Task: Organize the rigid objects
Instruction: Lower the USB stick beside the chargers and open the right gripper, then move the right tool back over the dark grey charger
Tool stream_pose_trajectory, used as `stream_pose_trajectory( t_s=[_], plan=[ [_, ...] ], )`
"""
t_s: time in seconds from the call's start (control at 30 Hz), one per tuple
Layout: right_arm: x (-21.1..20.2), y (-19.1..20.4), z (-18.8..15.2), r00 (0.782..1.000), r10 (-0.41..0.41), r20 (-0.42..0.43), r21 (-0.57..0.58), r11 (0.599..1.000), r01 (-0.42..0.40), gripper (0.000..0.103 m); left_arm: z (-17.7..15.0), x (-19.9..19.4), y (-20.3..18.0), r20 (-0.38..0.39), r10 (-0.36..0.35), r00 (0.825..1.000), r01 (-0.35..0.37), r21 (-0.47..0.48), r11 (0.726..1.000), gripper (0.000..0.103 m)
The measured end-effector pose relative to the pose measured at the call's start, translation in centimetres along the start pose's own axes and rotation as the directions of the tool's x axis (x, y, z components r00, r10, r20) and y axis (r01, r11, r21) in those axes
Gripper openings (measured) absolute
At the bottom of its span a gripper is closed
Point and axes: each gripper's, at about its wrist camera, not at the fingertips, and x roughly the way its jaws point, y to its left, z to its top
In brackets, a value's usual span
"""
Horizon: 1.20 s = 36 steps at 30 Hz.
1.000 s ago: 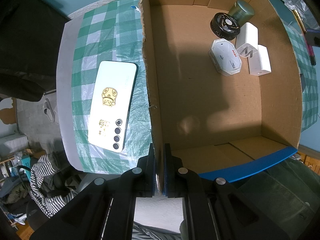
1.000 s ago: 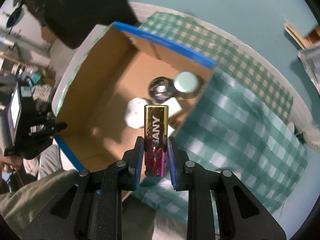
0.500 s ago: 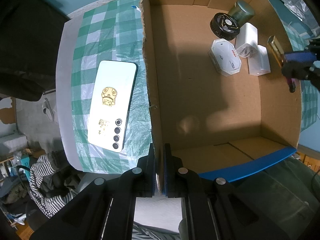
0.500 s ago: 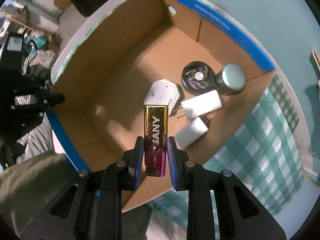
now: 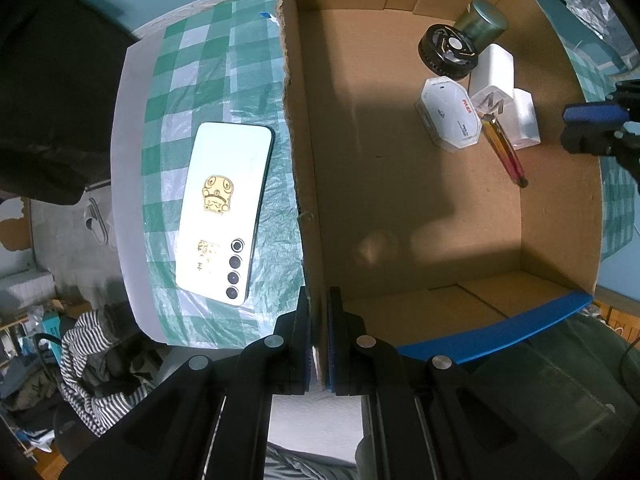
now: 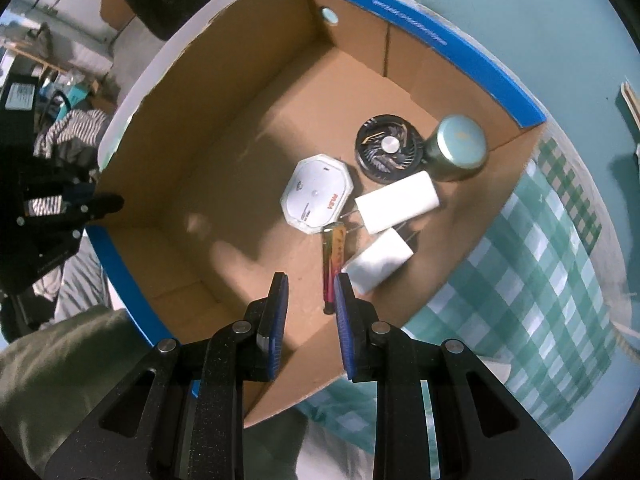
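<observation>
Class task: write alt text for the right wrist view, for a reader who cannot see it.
The open right gripper hangs over a cardboard box, its jaws empty, above a gold and pink lighter. The lighter lies on the box floor beside two white chargers, a white octagonal case, a black fan and a tin.

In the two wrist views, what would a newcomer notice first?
First, the open cardboard box, with small items grouped in one corner: a white octagonal case, a black fan, a round tin and two white chargers. A gold-and-pink lighter lies beside them, below the open right gripper. Outside on the green checked cloth lies a white phone; the left gripper clamps the box wall.
</observation>
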Motion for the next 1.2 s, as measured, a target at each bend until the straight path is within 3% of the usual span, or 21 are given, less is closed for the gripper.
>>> stream_pose_trajectory(
  t_s=[0.07, 0.17, 0.37, 0.7, 0.9, 1.2],
  plan=[
    [-0.3, -0.3, -0.1, 1.0, 0.004, 0.006, 0.015, 1.0, -0.004, 0.023, 0.0, 0.0, 0.0, 0.0, -0.001, 1.0, 0.001, -0.001, 1.0, 0.005],
    [-0.9, -0.8, -0.3, 1.0, 0.004, 0.021, 0.041, 0.999, -0.005, 0.034, 0.0, 0.0, 0.0, 0.001, 0.0, 1.0, 0.0, 0.001, 1.0, 0.005],
    [-2.3, -2.1, -1.0, 0.998, 0.014, 0.063, 0.106, 0.994, -0.021, 0.036, 0.0, 0.0, 0.0, 0.001, 0.0, 1.0, 0.0, 0.002, 1.0, 0.006],
    [-4.3, -5.6, -3.6, 0.993, -0.016, 0.115, 0.242, 0.97, -0.012, 0.052, 0.2, -0.1, 0.1, 0.004, 0.0, 1.0, 0.0, 0.003, 1.0, 0.006],
    [-4.9, -9.7, -6.6, 0.991, -0.034, 0.131, 0.383, 0.923, -0.019, 0.053, 0.3, -0.2, 0.1, 0.004, -0.002, 1.0, 0.002, 0.0, 1.0, 0.006],
    [-4.6, -15.8, -12.2, 0.992, -0.036, 0.118, 0.591, 0.806, -0.041, 0.053, 0.3, -0.1, 0.2, 0.004, -0.003, 1.0, 0.003, 0.0, 1.0, 0.006]
  ],
)
